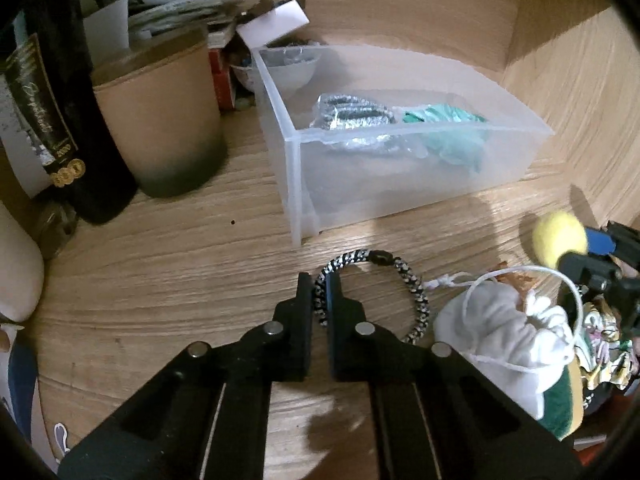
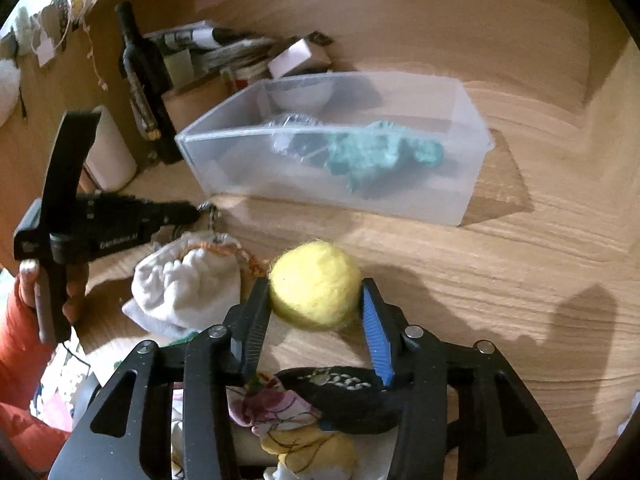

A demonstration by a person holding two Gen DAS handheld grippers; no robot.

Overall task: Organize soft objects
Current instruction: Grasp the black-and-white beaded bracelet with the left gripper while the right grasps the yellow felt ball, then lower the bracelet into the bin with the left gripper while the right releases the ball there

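My left gripper [image 1: 319, 284] is shut on a black-and-white braided bracelet [image 1: 412, 284] that lies on the wooden table in front of a clear plastic bin [image 1: 292, 168]. The bin holds a teal knitted item [image 1: 448, 136] and a bagged grey braided item [image 1: 352, 114]. My right gripper [image 2: 316, 292] is shut on a yellow felt ball [image 2: 316, 284], held above the table; the ball also shows in the left wrist view [image 1: 560, 242]. A white drawstring pouch [image 1: 496, 332] lies right of the bracelet, and it also shows in the right wrist view [image 2: 184, 284].
A tan cylindrical jar [image 1: 160, 120], a dark wine bottle [image 1: 68, 100] and a stack of papers and boxes [image 1: 192, 4] stand left of and behind the bin. A pile of fabric pieces and a black embroidered pouch [image 2: 348, 396] lies under my right gripper.
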